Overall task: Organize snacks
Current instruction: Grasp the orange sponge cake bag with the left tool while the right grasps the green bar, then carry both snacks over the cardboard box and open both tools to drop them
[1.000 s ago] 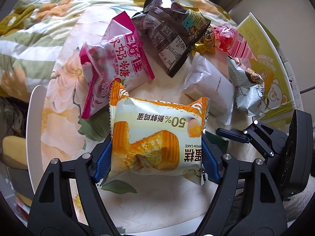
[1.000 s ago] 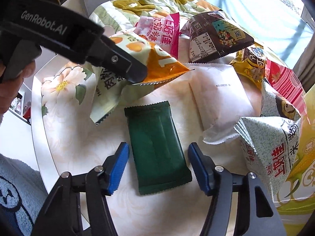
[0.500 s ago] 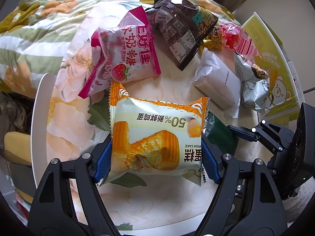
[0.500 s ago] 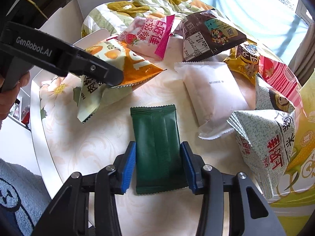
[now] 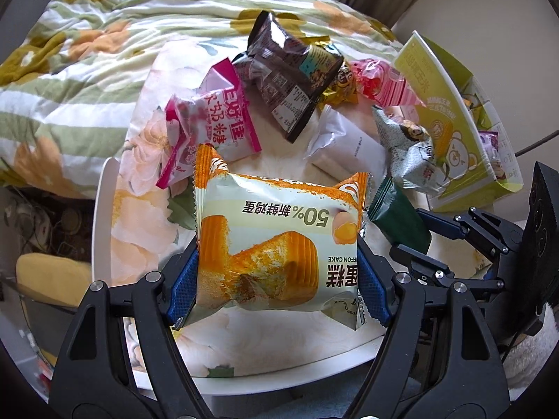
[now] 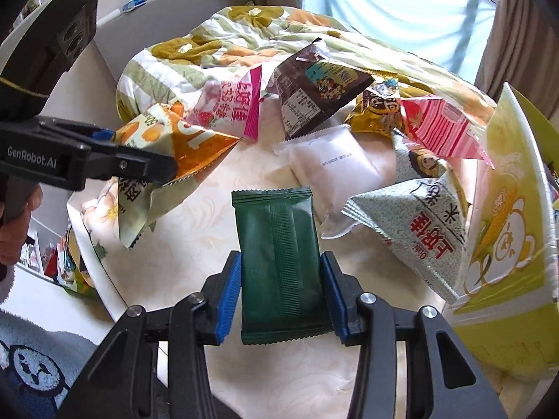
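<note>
1. Both packets now hang clear of the table [image 6: 195, 244]; a sec ago the green sachet [image 6: 283, 269] lay flat on it between spread jaws, and the cake packet [image 5: 279, 251] sat lower, closer to the cloth.
2. Right gripper [image 6: 283, 300]: jaws closed in during the last sec and now pinch the green sachet by its long edges, lower half. Far end sticks out unsupported and holds flat, so fairly stiff & light.
3. Left gripper [image 5: 279, 286]: pads clamped on both sides of the cake packet, which is puffed w/ air and soft inside. Judgement: squeeze harder and the cake crushes; film is slick, so a side grip on the bulge could slip. Sealed crimped ends would be the safer hold.
4. In the right wrist view the left gripper [image 6: 146, 167] shows side-on w/ the cake packet [image 6: 157, 160] dangling from it, above the table's left part.
5. Loose on the table, untouched: pink candy bag [image 5: 213, 122], brown bag [image 5: 290, 80], white packet [image 6: 335, 171], grey-green triangle pack [image 6: 419, 230], red-striped pack [image 6: 440, 129].
6. Yellow-green box [image 6: 506, 227] stands open at the right, just beside the triangle pack; prob. the drop-off, but can't tell for sure.
7. Floral blanket [image 5: 87, 52] lies behind the table.
</note>
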Available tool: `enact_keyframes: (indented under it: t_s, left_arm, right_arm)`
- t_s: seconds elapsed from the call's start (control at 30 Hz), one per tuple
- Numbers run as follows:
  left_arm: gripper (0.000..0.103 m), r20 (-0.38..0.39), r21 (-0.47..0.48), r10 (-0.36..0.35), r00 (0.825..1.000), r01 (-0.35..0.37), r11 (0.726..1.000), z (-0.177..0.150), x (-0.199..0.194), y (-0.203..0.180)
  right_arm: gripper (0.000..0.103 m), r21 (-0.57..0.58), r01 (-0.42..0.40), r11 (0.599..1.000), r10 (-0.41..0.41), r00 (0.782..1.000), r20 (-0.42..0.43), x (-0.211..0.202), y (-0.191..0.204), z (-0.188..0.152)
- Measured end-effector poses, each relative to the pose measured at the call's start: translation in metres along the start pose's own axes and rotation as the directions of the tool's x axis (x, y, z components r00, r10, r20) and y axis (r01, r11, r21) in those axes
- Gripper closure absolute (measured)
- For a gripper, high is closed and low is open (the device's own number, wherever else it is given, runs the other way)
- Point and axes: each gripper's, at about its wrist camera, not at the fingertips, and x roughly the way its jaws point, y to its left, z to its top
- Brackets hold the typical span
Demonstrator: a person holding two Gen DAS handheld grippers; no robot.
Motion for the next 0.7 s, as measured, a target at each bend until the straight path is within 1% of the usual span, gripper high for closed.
enact_keyframes:
  t_s: [0.2, 0.27, 0.4, 0.53, 0.63, 0.7]
  left_arm:
    - [0.028, 0.044, 0.06, -0.015, 0.999, 0.012, 0.998, 0.014, -0.035, -0.019]
    - [0.028, 0.069, 0.079, -0.027, 0.997, 0.021, 0.997, 0.021, -0.047, -0.029]
    - [0.028, 0.125, 0.125, -0.024, 0.992, 0.008, 0.992, 0.039, -0.063, -0.054]
    - [0.028, 0.168, 0.149, -0.044, 0.985, 0.018, 0.989, 0.057, -0.071, -0.091]
    - [0.028, 0.192, 0.147, -0.062, 0.979, 0.034, 0.989, 0.069, -0.07, -0.125]
    - [0.028, 0.205, 0.139, -0.08, 0.976, 0.051, 0.989, 0.079, -0.067, -0.149]
  right_arm:
    - [0.062, 0.118, 0.034, 0.992, -0.044, 0.996, 0.083, -0.055, 0.007, 0.007]
    - [0.062, 0.175, 0.048, 0.983, -0.067, 0.992, 0.105, -0.071, 0.004, 0.011]
    - [0.062, 0.269, 0.053, 0.962, -0.102, 0.98, 0.169, -0.104, -0.005, 0.015]
    - [0.062, 0.319, 0.065, 0.946, -0.138, 0.967, 0.213, -0.13, -0.026, 0.019]
    - [0.062, 0.354, 0.075, 0.932, -0.168, 0.956, 0.241, -0.153, -0.053, 0.018]
    - [0.062, 0.355, 0.092, 0.93, -0.192, 0.947, 0.258, -0.168, -0.073, 0.017]
